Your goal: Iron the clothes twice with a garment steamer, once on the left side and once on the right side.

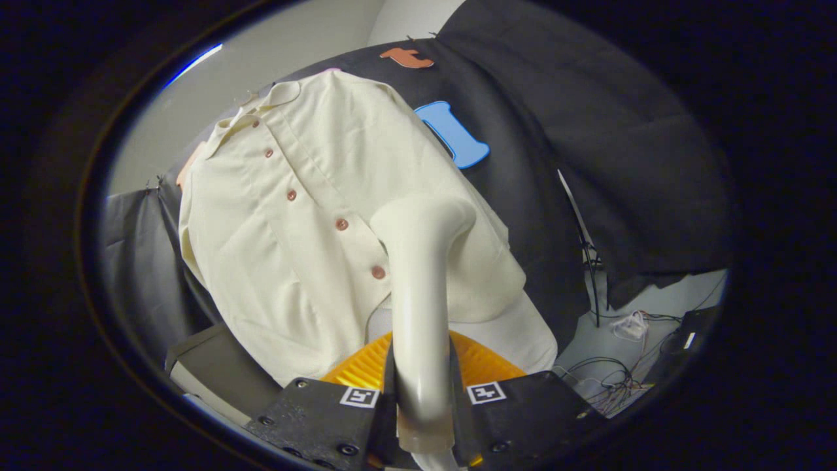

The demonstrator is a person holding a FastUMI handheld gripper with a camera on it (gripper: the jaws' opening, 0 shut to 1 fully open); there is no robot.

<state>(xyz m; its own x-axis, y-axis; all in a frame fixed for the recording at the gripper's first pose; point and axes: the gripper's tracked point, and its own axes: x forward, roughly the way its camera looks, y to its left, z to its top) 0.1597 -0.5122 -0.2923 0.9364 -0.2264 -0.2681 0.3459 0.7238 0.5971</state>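
Clamped between the two black fingers (327, 418) of the claw (424, 418) is the smooth cream plastic handle of the garment steamer (418, 307), both fingers pressing on its sides so that the claw is closed down to the handle's width, each finger carrying a small black-and-white square marker on its upper face; the handle rises straight ahead from between the fingers and bends at its top into a rounded head that lies against the lower front of the cream button-up shirt (288, 222), just to the side of the lowest brownish-red button (378, 272) on the placket; an orange ribbed plastic part (487, 363) of the steamer shows just behind the fingers on both sides of the handle; the shirt hangs against the black cloth wall (588, 163) of the booth, tilted in this view, its collar far beyond the fingers and its hem near them, with a row of brownish-red buttons running down its middle; beyond the shirt's hem, on the pale floor (595, 340), lie tangled dark cables (608, 383) beside a white plug block (631, 325); a dark grey box-like object (209, 366) sits beside the shirt's lower edge, its nature unclear
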